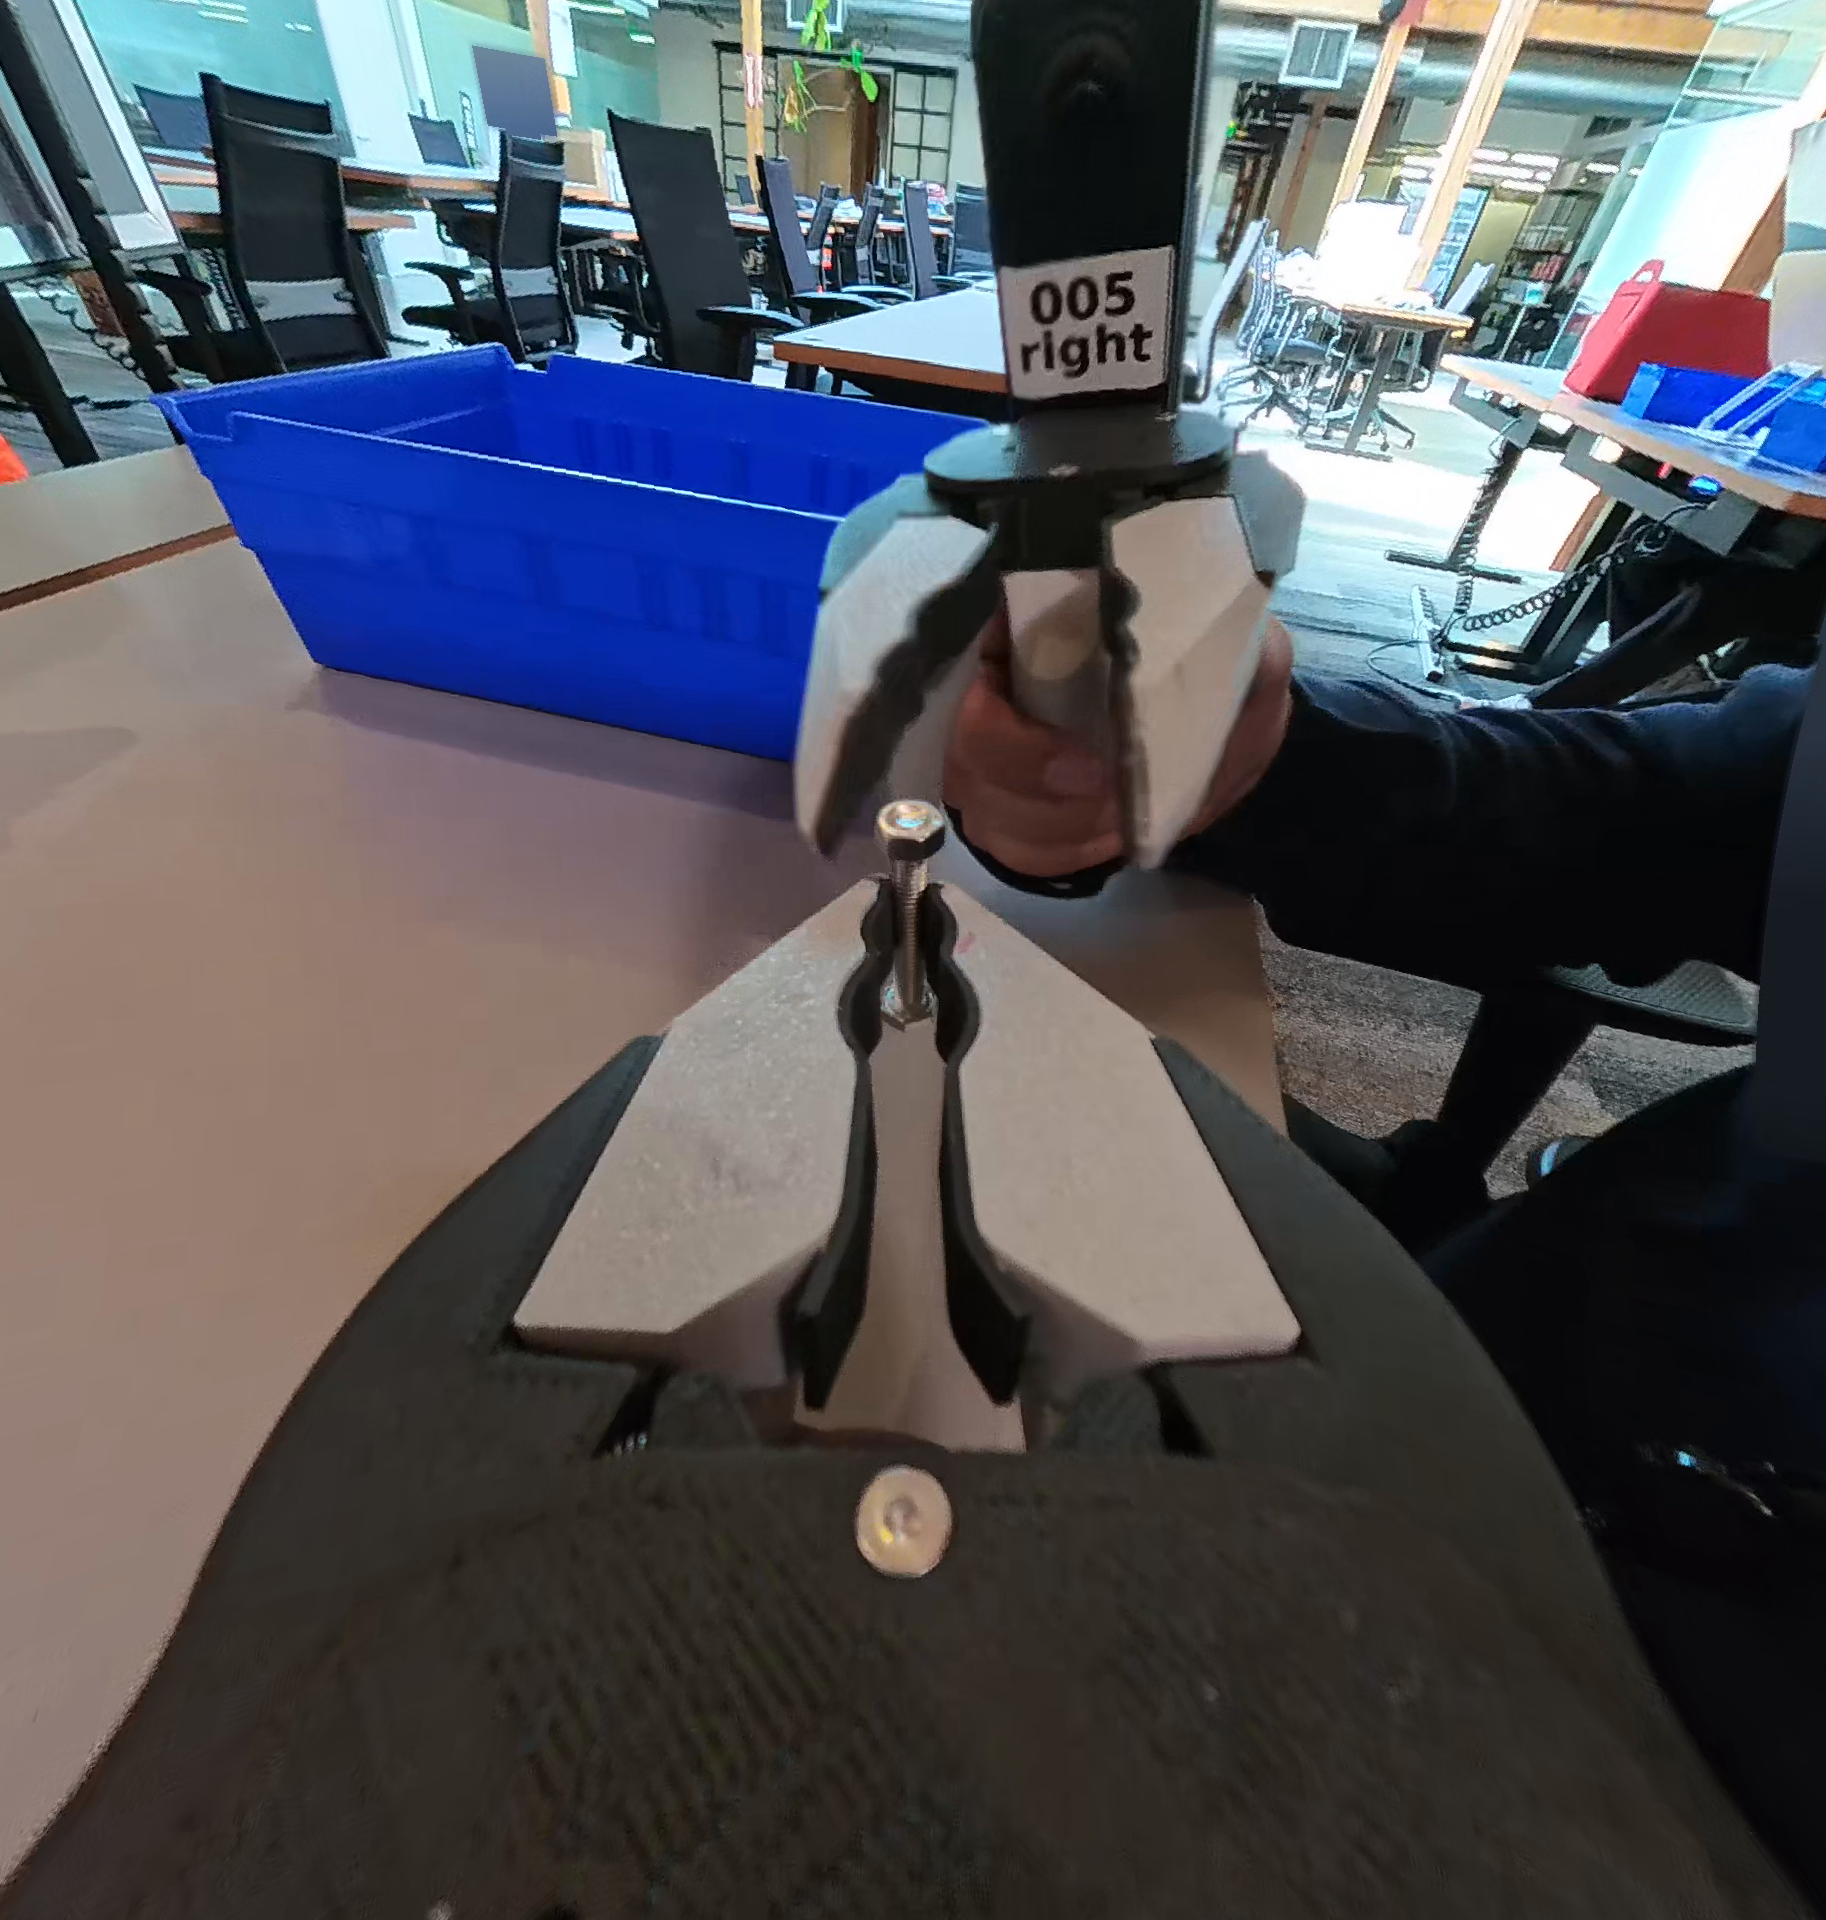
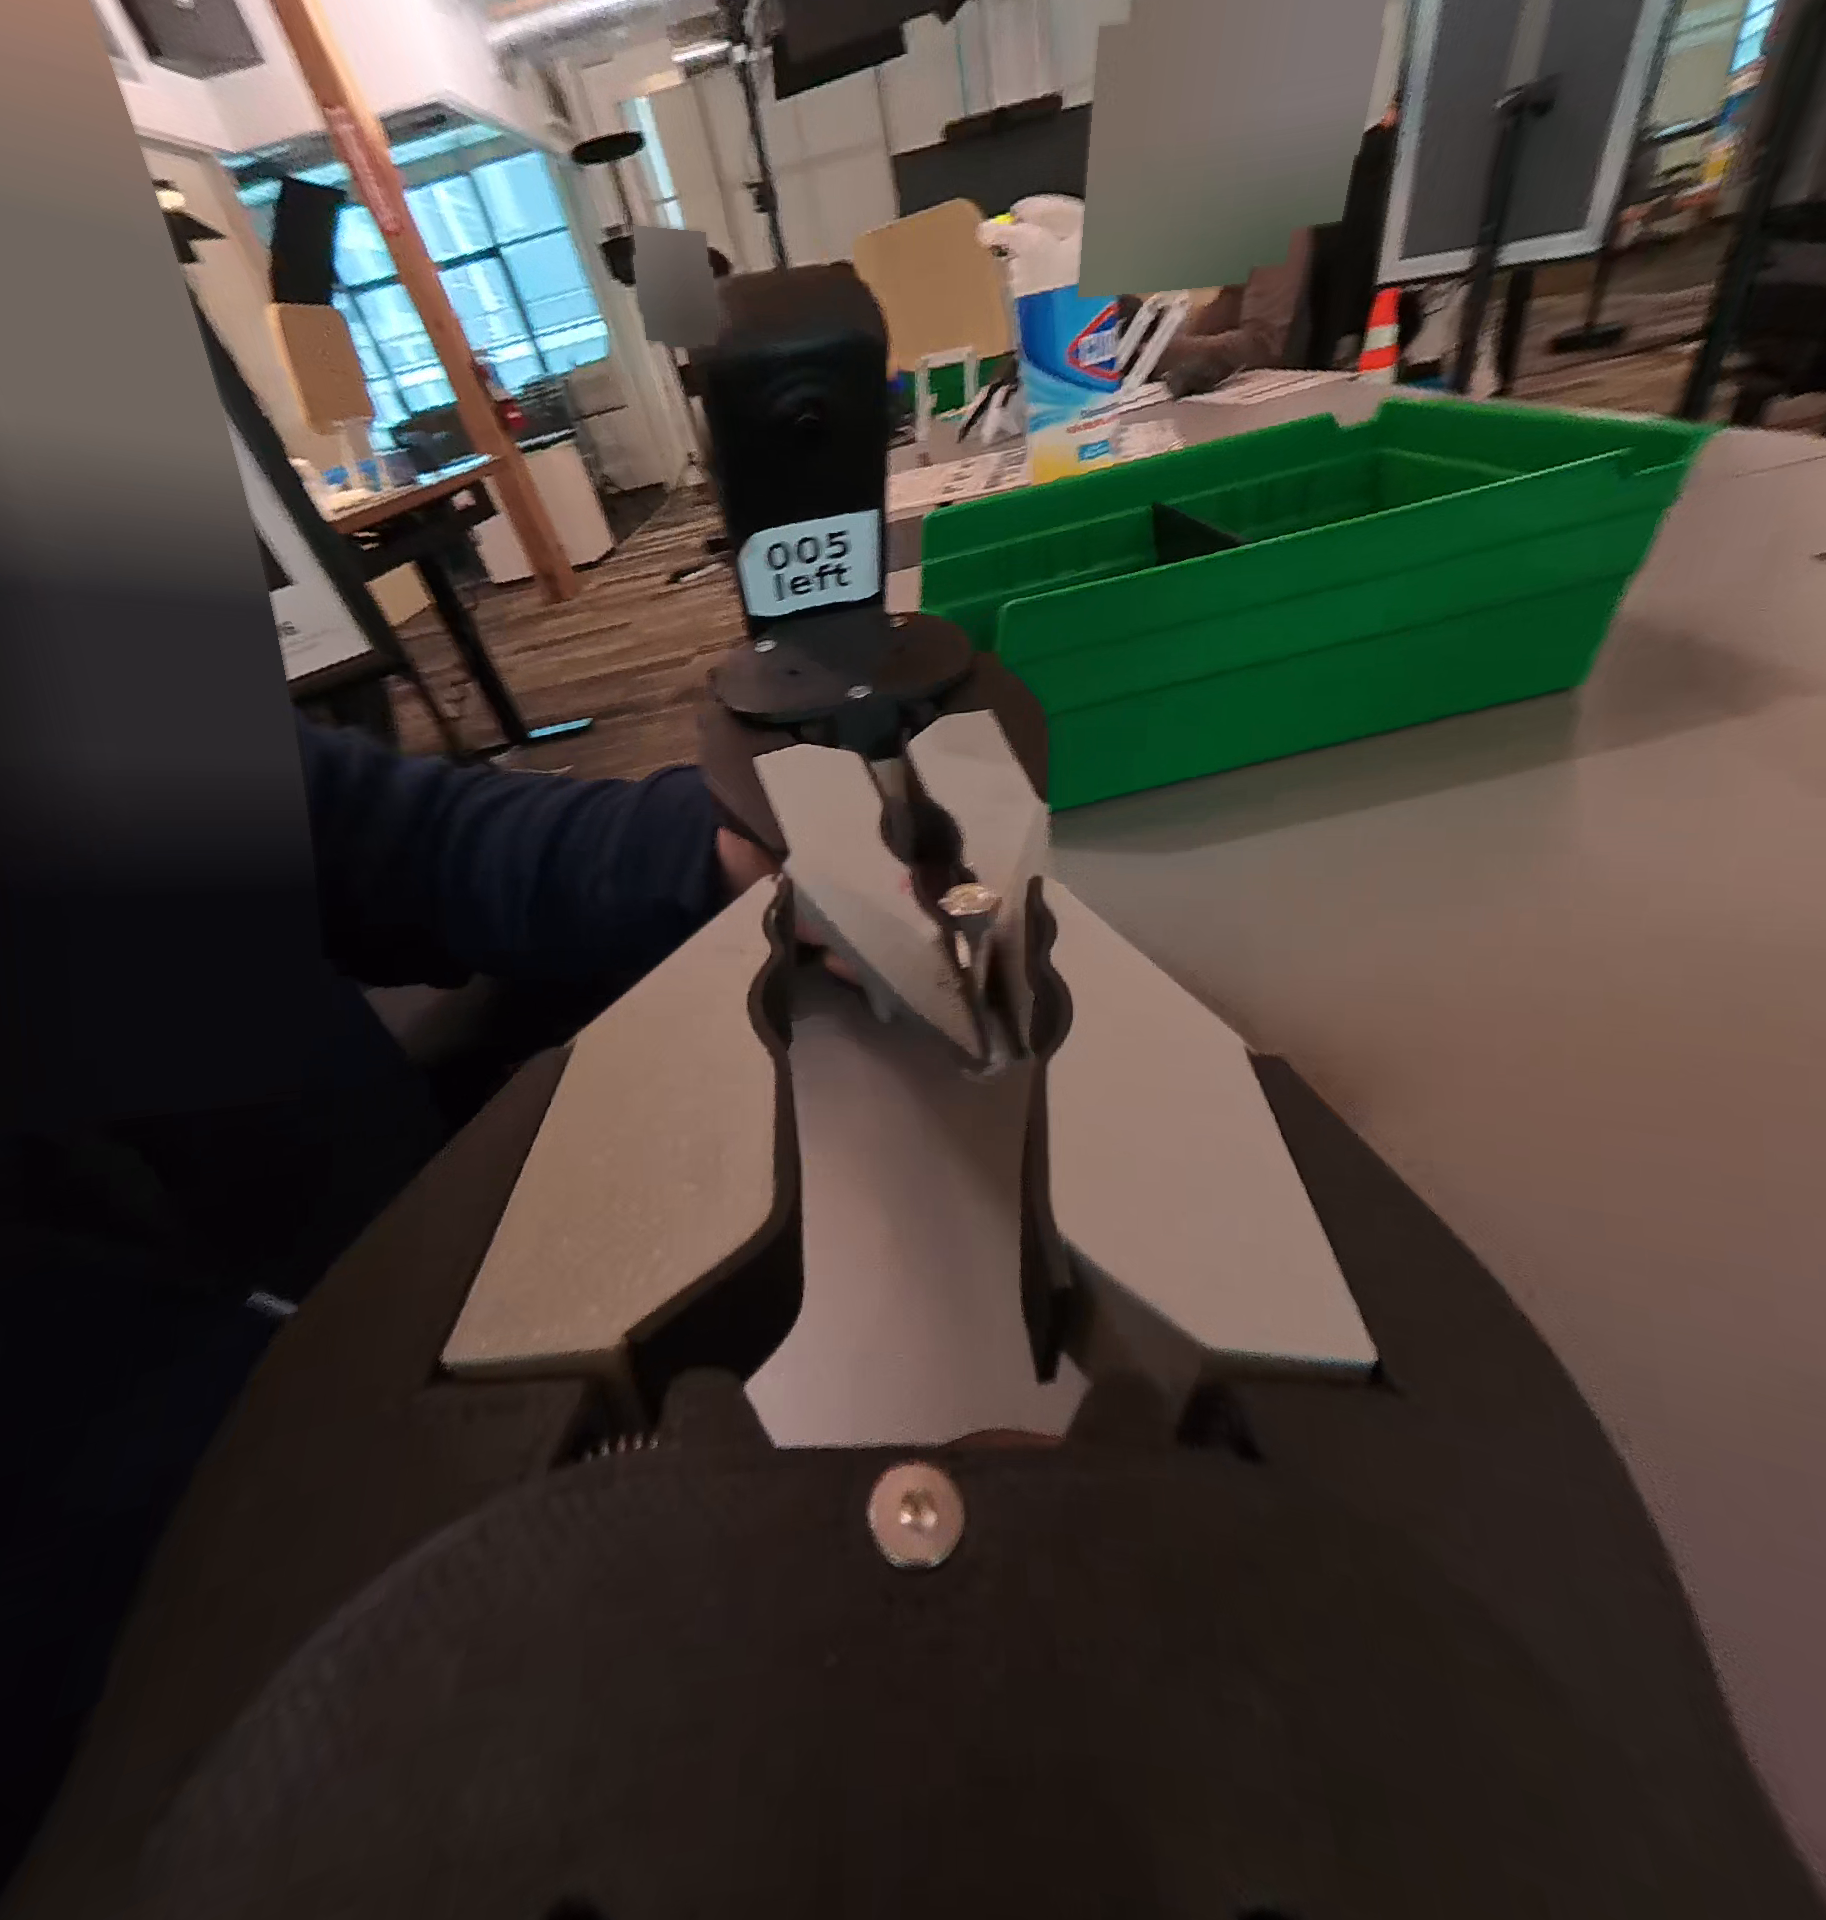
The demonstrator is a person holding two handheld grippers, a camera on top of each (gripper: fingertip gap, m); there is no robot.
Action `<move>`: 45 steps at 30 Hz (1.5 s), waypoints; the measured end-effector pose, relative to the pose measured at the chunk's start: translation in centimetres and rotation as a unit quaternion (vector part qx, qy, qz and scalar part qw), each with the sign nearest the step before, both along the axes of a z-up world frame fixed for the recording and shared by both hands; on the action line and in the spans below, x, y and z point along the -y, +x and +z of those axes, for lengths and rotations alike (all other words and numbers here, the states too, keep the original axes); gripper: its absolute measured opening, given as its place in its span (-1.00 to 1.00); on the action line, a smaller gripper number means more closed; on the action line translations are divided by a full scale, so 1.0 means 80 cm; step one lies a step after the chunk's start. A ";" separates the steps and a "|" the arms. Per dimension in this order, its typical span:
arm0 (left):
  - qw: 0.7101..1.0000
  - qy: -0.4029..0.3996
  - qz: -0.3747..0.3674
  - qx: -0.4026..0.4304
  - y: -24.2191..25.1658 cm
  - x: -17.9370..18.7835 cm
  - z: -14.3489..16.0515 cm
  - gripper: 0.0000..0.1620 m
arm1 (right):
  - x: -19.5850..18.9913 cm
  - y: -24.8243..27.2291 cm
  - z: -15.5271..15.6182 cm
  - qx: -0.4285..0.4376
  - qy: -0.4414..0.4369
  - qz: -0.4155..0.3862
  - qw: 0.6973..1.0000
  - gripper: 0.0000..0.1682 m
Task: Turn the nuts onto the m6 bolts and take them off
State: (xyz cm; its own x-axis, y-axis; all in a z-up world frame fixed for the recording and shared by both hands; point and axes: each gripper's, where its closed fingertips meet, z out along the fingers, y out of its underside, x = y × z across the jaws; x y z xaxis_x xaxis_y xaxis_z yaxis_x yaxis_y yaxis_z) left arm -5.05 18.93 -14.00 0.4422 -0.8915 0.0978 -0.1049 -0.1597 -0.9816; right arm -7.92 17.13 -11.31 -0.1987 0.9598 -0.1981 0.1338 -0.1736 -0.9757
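1. The fingers (image 1: pixel 1034 1049) of the left gripper (image 1: pixel 907 914) are pinched tight on the threaded shank of a bolt (image 1: pixel 907 883), which stands out past their tips towards twelve o'clock, its head on the far end.
2. A nut (image 1: pixel 904 1003) sits on the bolt's near end, in the notch between the black pads, behind the point where the fingers clamp.
3. The right gripper (image 1: pixel 976 842) hangs over the bolt from twelve to one o'clock, its fingers (image 1: pixel 867 665) spread wide and holding nothing; one tip is just beside the bolt head.
4. From the right gripper's own camera, its fingers (image 2: pixel 639 1153) stand apart on either side of the left gripper's tips (image 2: pixel 982 1039), with the bolt head (image 2: pixel 966 900) showing between them.
5. A hand (image 1: pixel 1023 769) in a dark sleeve (image 1: pixel 1511 821) grips the right gripper's handle.
6. A blue bin (image 1: pixel 535 561) rests on the grey worktop (image 1: pixel 265 987) at about eleven o'clock from the left gripper.
7. A green bin (image 2: pixel 1304 644) with a black divider rests on the worktop at about one o'clock from the right gripper.
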 end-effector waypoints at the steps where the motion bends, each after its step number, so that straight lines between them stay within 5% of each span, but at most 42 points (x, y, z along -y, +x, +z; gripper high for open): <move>1: 1.000 -0.002 0.004 0.005 -0.002 -0.001 0.001 -0.97 | 0.006 0.000 -0.002 0.002 -0.004 0.015 1.000 -0.49; 2: 1.000 -0.002 0.009 0.009 -0.004 -0.003 0.002 -0.97 | 0.007 0.004 -0.001 -0.001 0.002 0.015 1.000 -0.46; 4: 0.999 0.000 0.037 0.011 -0.013 -0.012 0.003 -0.97 | 0.018 0.024 0.011 -0.035 0.021 0.041 0.998 -0.86; 6: 0.999 -0.013 0.029 0.020 -0.015 -0.012 0.004 -0.97 | 0.005 0.036 0.027 -0.070 0.013 0.008 0.997 -0.80; 10: 1.000 -0.005 0.021 -0.001 -0.007 -0.009 -0.001 -0.97 | -0.036 0.025 0.004 0.000 0.012 -0.073 0.997 -0.72; 24: 0.999 -0.002 0.037 -0.007 -0.007 -0.014 -0.003 -0.97 | -0.030 -0.008 -0.012 0.029 0.002 -0.056 0.998 -0.92; 32: 0.999 -0.012 0.044 -0.009 -0.008 -0.018 -0.005 -0.77 | -0.039 0.006 0.008 -0.014 -0.028 -0.063 0.998 -0.92; 41: 0.999 0.002 0.038 -0.014 -0.003 -0.014 -0.004 -0.97 | -0.030 -0.004 0.002 0.001 0.012 -0.063 0.998 -0.92; 45: 1.000 -0.001 0.029 -0.009 -0.002 -0.012 -0.003 -0.97 | -0.029 0.000 0.006 -0.015 -0.030 -0.036 0.999 -0.68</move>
